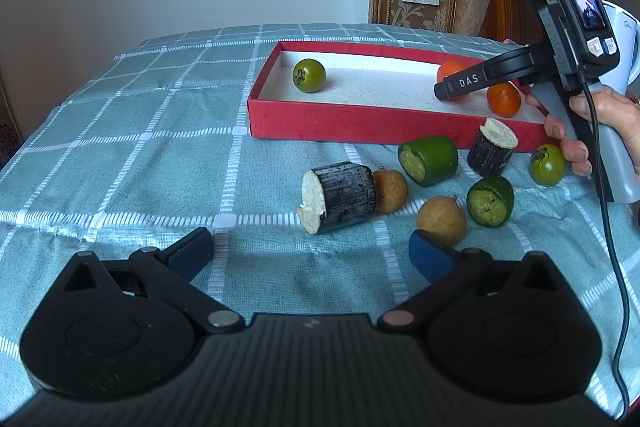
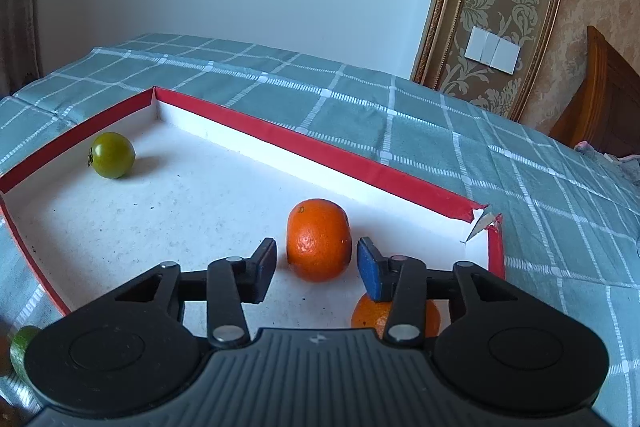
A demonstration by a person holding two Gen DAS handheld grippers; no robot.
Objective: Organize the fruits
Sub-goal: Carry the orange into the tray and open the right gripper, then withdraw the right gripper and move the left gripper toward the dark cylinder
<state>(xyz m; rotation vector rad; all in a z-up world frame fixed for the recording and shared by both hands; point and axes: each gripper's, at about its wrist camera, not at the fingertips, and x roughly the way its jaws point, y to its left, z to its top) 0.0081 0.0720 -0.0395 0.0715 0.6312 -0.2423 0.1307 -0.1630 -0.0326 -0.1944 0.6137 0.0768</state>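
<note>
A red box [image 1: 360, 123] with a white floor holds a green tomato [image 1: 309, 75] and two oranges [image 1: 503, 99]. My right gripper [image 2: 318, 255] is open inside the box [image 2: 304, 143]. One orange [image 2: 319, 245] stands between its pads with a gap on each side. The second orange [image 2: 372, 315] lies under its right finger, and the green tomato [image 2: 111, 155] sits at the far left corner. My left gripper [image 1: 310, 247] hangs open over the cloth, empty. Its right pad is close to a brown round fruit [image 1: 442, 221].
On the checked cloth before the box lie two dark cut cylinders [image 1: 340, 197], two green cut pieces [image 1: 430, 159], another brown fruit [image 1: 390, 191] and a green tomato [image 1: 547, 165]. A hand [image 1: 580, 131] holds the right gripper. A white jug [image 1: 622, 47] stands at far right.
</note>
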